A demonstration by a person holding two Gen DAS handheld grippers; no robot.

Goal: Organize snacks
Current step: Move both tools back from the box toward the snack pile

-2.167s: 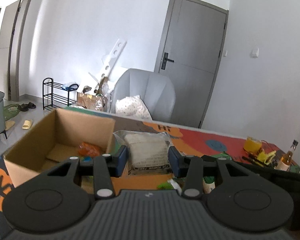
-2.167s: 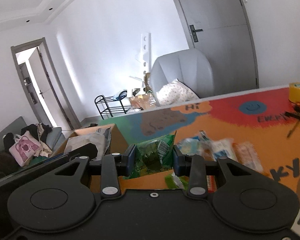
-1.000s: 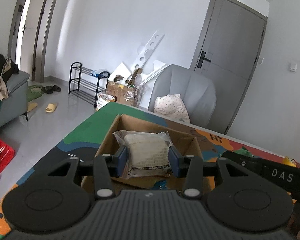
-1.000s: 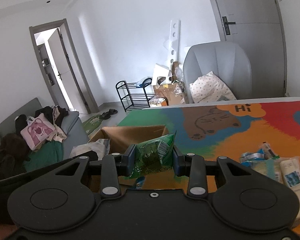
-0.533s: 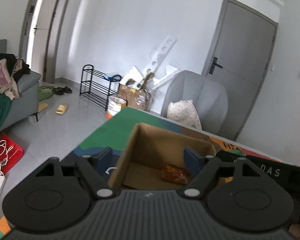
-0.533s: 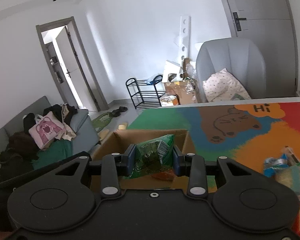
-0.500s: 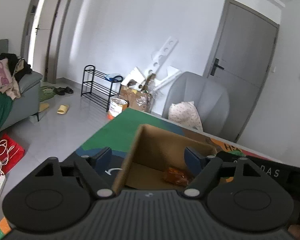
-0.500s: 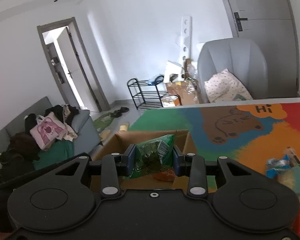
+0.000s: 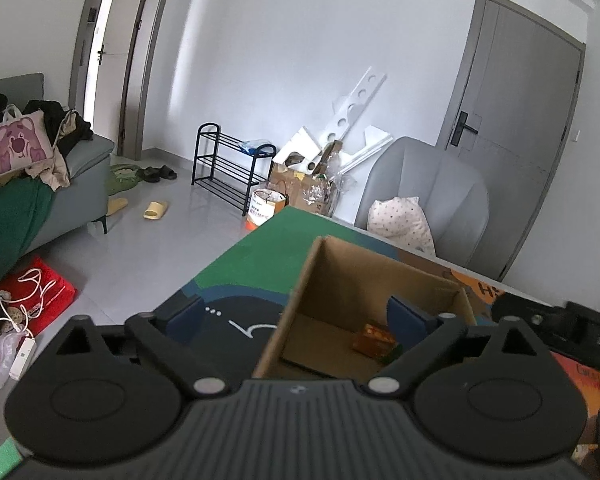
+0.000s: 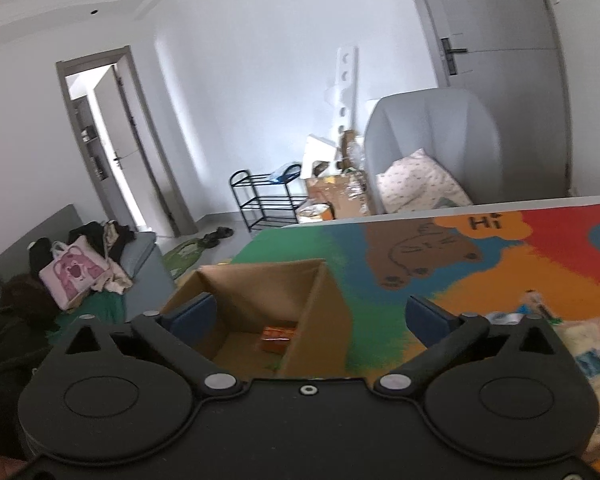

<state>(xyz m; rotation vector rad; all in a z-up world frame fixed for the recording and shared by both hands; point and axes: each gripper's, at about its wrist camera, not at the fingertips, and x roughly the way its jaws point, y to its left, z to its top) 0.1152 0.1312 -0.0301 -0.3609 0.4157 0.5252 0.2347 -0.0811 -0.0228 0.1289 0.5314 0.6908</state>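
An open cardboard box (image 9: 342,264) stands on the colourful table mat; it also shows in the right wrist view (image 10: 260,280). An orange snack packet (image 9: 374,338) lies on its floor and shows in the right wrist view (image 10: 278,336) too. A bit of green wrapper (image 9: 392,354) shows beside it. My left gripper (image 9: 296,316) is open and empty above the box's left wall. My right gripper (image 10: 310,316) is open and empty above the box's right wall. Loose snack packets (image 10: 580,344) lie on the mat at the right.
The table's left edge (image 9: 228,248) drops to a tiled floor. A grey armchair (image 9: 432,196) with a pillow stands behind the table. A sofa (image 9: 32,196) with clothes is at the left. The other gripper's body (image 9: 560,324) is at the right.
Both grippers opened. The left let go of the pale wrapped packet about half a second ago, and the right has just let go of the green packet over the box. Both are now empty.
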